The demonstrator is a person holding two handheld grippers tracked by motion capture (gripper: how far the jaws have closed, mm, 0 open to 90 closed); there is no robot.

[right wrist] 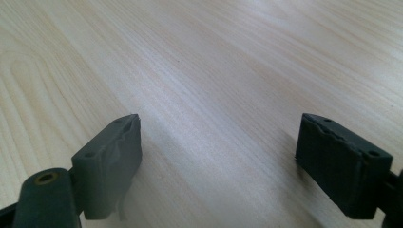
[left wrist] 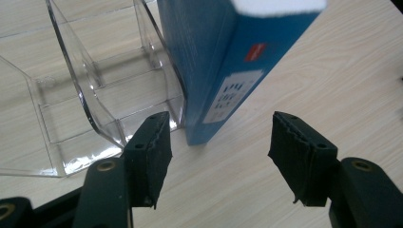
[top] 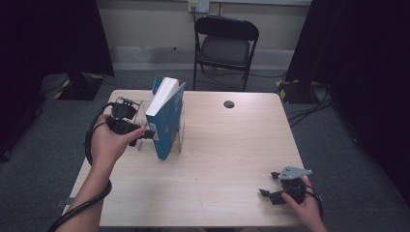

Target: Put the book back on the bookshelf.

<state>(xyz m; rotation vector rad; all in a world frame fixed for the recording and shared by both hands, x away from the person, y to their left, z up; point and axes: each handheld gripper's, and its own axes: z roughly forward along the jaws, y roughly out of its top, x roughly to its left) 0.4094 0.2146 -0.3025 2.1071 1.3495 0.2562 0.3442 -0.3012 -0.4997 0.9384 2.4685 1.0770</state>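
A blue book (top: 167, 118) stands on the wooden table (top: 217, 164), leaning to the right against a clear plastic holder (top: 140, 116) that sits near the table's far left corner. In the high view the book's white page edge faces up and its lower corner rests on the tabletop, just in front of the holder. The left gripper (top: 140, 133) sits just left of the book, its hand (top: 111, 145) wrapped around the body, the cable looping back along the forearm. In the left gripper view (left wrist: 221, 142) the jaws stand apart with nothing between the pads; the book's (left wrist: 223, 71) lower corner lies just beyond them, a little off from the gap, and the holder's (left wrist: 85, 95) slanted clear walls rise to the left, touching the book's side. The pads touch neither the book nor the holder. The right gripper (top: 270, 193) rests low near the table's near right edge, well apart from the book, held by the right hand (top: 307, 208), with its grey plate on top. In the right gripper view (right wrist: 218, 156) its jaws stand wide open over bare wood (right wrist: 214, 71), holding nothing. A small dark disc (top: 229, 104) lies on the far part of the table, and a black folding chair (top: 225, 43) stands beyond it.
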